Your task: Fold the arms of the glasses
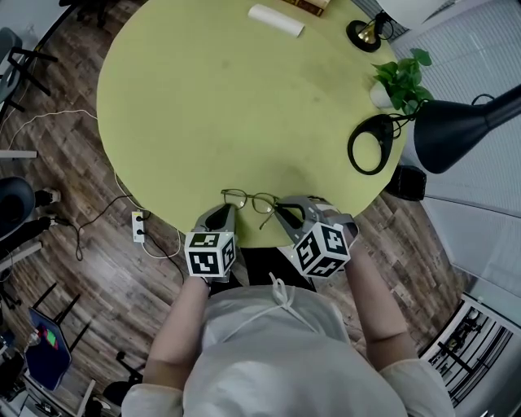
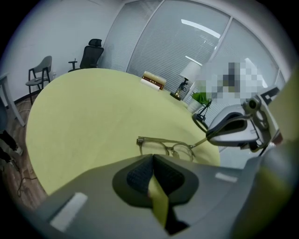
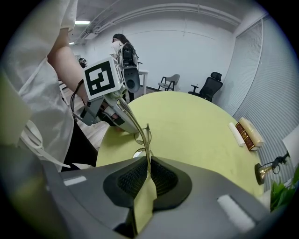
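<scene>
Thin-rimmed glasses lie at the near edge of the round yellow-green table, lenses facing away from me. My right gripper is shut on the arm at the glasses' right side, close to the hinge; the thin arm runs straight between its pads. In the left gripper view that grip shows at the frame's right end. My left gripper sits just behind the left lens, its jaws together with nothing seen between them. The frame front lies a little ahead of it.
A black desk lamp and a small potted plant stand at the table's right rim. A white roll, a book and a brass ornament sit at the far edge. A power strip and cables lie on the floor.
</scene>
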A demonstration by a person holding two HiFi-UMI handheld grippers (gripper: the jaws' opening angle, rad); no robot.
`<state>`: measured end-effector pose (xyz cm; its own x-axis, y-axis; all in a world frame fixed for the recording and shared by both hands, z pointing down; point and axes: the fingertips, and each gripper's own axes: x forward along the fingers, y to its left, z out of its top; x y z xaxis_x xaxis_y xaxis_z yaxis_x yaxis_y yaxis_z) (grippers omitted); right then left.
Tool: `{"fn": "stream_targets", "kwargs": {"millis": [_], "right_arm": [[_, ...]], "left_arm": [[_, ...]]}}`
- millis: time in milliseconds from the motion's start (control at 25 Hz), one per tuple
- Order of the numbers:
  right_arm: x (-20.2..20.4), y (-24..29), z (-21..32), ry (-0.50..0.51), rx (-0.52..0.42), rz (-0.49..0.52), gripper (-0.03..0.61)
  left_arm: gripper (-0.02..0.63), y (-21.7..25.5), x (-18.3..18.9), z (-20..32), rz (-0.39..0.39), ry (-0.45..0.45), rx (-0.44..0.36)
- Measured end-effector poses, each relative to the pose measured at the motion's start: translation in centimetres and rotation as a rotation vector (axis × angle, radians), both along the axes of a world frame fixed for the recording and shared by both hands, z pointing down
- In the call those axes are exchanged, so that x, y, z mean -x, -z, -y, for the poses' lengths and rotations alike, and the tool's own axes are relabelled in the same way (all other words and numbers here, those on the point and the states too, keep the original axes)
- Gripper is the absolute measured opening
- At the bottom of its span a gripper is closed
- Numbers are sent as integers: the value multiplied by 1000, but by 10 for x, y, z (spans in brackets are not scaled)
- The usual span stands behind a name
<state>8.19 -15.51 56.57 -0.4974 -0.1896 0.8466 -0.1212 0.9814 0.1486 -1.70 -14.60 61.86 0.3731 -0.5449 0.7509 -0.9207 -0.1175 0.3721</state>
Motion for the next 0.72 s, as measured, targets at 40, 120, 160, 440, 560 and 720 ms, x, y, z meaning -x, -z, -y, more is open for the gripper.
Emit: {"fn": "stream_targets", "kwargs": {"millis": [40, 120, 160, 440, 560, 720], "right_arm": [[1, -1, 0, 2, 1, -3, 25], [3, -1, 0, 4, 9, -2, 25], [5, -1, -1, 5, 16, 1, 25], [21, -8, 6, 20, -3, -52, 26], [24, -14, 9, 9, 2, -67, 26], [32, -19, 10, 8, 17, -73, 26]], "left_arm": [[6, -1, 0, 0, 0, -5, 4], [6, -1, -1, 0, -5, -18, 8], [6, -1, -1, 1, -10, -23, 11], [6, -1, -1, 1, -30, -13, 18], [6, -1, -1, 1, -20, -17, 5], [6, 0, 0, 0, 10, -26, -15]]}}
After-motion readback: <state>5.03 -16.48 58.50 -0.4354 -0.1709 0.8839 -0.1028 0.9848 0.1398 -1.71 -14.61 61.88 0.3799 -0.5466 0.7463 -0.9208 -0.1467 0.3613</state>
